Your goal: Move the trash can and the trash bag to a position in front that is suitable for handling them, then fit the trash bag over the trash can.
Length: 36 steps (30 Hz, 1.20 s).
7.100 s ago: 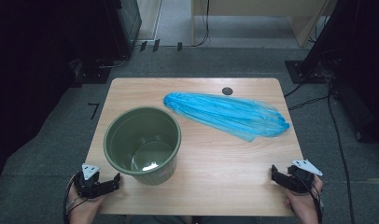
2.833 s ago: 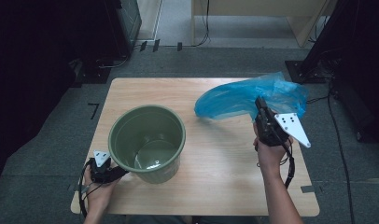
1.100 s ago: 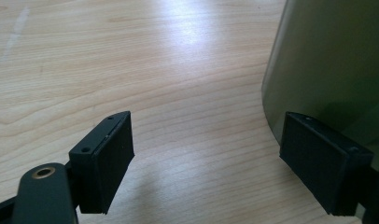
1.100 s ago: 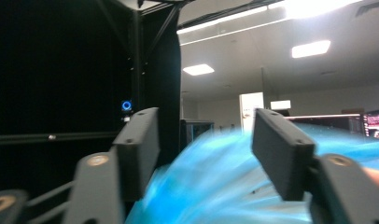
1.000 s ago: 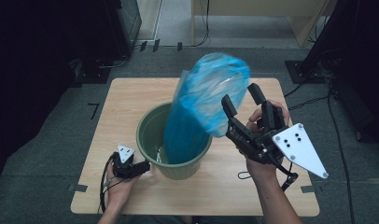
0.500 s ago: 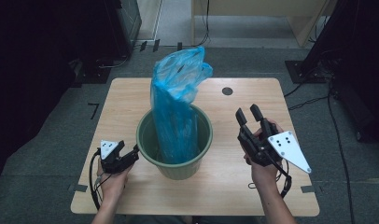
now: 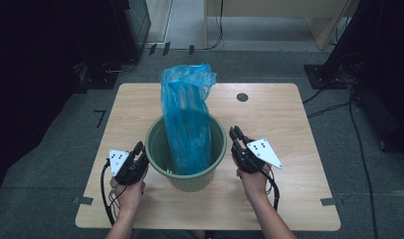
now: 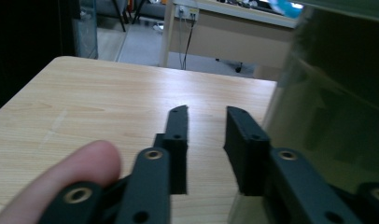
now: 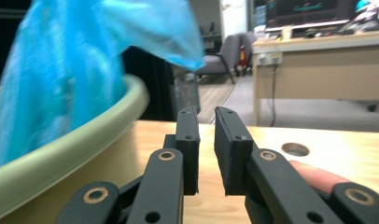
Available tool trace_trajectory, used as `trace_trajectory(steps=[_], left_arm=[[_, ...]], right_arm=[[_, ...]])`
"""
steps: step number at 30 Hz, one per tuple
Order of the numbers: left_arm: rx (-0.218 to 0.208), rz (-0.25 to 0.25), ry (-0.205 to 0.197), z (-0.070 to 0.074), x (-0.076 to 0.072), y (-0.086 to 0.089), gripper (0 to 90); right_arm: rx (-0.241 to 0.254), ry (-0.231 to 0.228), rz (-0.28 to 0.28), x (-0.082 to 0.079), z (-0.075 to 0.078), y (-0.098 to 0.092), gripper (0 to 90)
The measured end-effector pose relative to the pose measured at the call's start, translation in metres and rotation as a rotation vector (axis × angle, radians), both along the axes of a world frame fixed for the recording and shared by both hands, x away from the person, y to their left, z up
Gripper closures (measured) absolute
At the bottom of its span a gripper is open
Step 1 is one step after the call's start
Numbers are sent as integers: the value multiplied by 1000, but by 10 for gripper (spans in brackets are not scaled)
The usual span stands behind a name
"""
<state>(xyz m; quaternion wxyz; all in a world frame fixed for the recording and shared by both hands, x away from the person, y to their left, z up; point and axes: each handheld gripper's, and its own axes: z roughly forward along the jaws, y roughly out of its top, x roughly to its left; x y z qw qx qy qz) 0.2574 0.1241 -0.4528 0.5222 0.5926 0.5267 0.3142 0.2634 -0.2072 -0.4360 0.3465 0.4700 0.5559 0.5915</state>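
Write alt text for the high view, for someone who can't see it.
A blue plastic bag stands upright in a green bucket on a wooden table, its top rising well above the rim. A person's hands hold the left gripper and right gripper on either side of the bucket, both empty.

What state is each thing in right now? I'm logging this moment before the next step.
Blue plastic bag: standing upright in the bin, top sticking out above the rim, held by neither gripper.
Green bin: upright on the table, bag inside.
Left hand-held gripper: open, empty, beside the bin.
Right hand-held gripper: jaws slightly apart, empty, beside the bin.
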Motion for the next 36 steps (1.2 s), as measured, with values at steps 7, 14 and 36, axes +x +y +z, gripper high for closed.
trace_trajectory(steps=[7, 14, 36], left_arm=[[13, -26, 18, 2, -8, -17, 896], [29, -53, 29, 4, -21, -26, 900], [-39, -92, 22, 9, -29, -20, 565]], right_arm=[[51, 26, 78, -8, -4, 9, 884], [28, 20, 79, -23, -4, 1, 900], [27, -8, -28, -36, 0, -44, 767]])
